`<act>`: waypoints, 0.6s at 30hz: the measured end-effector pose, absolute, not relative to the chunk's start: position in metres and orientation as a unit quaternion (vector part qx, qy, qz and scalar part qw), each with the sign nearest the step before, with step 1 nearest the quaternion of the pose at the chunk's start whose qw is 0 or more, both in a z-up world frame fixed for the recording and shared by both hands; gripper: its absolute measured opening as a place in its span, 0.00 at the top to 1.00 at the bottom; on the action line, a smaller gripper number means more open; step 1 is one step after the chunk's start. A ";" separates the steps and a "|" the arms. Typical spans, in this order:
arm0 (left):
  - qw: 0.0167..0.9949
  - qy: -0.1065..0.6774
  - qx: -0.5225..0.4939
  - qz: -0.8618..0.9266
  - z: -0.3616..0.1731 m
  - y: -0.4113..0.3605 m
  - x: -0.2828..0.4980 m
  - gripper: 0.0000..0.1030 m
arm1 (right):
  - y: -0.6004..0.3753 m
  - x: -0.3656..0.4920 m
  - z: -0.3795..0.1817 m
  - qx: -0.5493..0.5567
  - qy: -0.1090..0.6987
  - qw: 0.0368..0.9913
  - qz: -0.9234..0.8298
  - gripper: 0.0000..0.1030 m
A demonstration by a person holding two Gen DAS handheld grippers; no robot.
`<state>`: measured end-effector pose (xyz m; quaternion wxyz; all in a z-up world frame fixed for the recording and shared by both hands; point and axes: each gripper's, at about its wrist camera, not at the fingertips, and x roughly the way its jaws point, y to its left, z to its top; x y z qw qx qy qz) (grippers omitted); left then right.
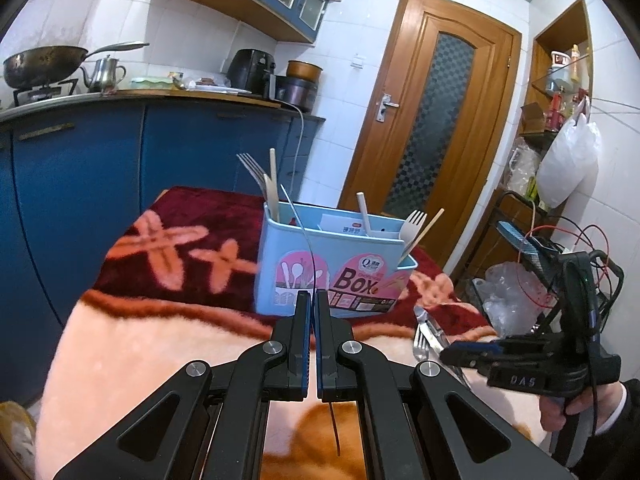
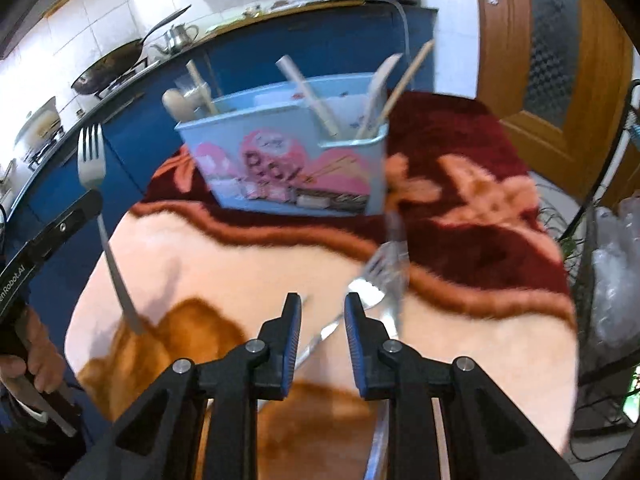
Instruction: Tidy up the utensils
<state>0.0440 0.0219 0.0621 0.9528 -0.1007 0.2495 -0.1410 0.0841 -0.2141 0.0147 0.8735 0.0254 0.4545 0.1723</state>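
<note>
My left gripper [image 1: 312, 296] is shut on a metal fork [image 1: 256, 170]; its thin handle runs edge-on between the jaws, tines up over the left end of the light blue utensil box [image 1: 332, 268]. The same fork [image 2: 91, 152] shows at the left of the right wrist view. The box [image 2: 288, 160] holds wooden and pale utensils. My right gripper [image 2: 322, 304] is open and low over loose metal forks [image 2: 384, 276] lying on the blanket; they also show in the left wrist view [image 1: 424, 332].
The table is covered by a pink and dark red blanket [image 1: 160, 320]. Blue kitchen cabinets [image 1: 80, 184] stand behind, with a wok [image 1: 44, 64] and kettle on the counter. A wooden door [image 1: 432, 120] and a cluttered wire rack [image 1: 532, 208] are to the right.
</note>
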 end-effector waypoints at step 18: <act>0.956 0.226 -0.111 -0.153 0.068 0.039 0.037 0.99 | -0.175 0.117 -0.025 0.066 0.556 0.817 0.137 0.88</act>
